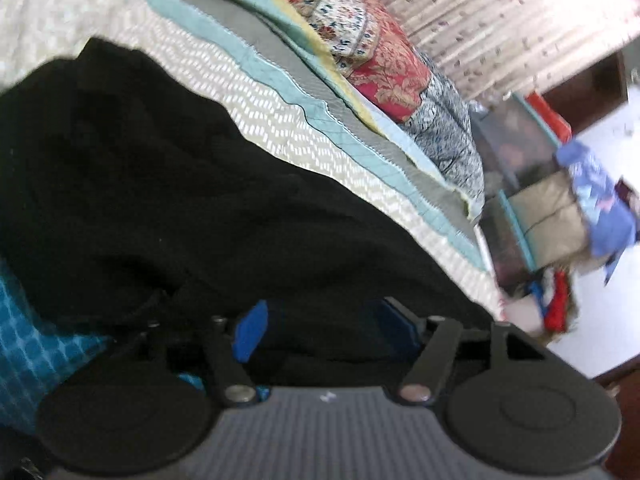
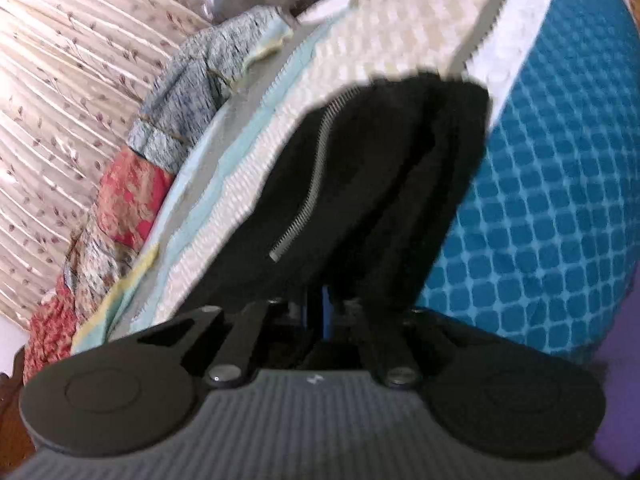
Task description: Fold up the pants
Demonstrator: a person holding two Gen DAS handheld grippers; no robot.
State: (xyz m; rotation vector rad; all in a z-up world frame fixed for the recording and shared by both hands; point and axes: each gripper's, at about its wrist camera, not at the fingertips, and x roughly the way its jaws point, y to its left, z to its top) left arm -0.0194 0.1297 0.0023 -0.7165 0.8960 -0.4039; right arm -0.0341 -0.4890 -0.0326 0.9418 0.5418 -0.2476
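Observation:
The black pants [image 1: 160,180] lie bunched on the bed and fill the left half of the left wrist view. My left gripper [image 1: 322,330] is open just over them; its blue pads [image 1: 250,332] stand well apart with black cloth lying loose between them. In the right wrist view the pants [image 2: 360,160] run up and away from me as a folded strip with a silver zipper [image 2: 316,176] along the left side. My right gripper [image 2: 320,312] is shut at the near end of this strip. Its pads are pressed together on the black cloth, which hides the fingertips.
The pants rest on a cream textured bedspread [image 1: 280,120] and a teal checked blanket [image 2: 540,200]. A patchwork quilt [image 1: 384,60] edges the bed beside a pleated floral curtain [image 1: 500,12]. Boxes and bags [image 1: 540,200] stand on the floor past the bed's corner.

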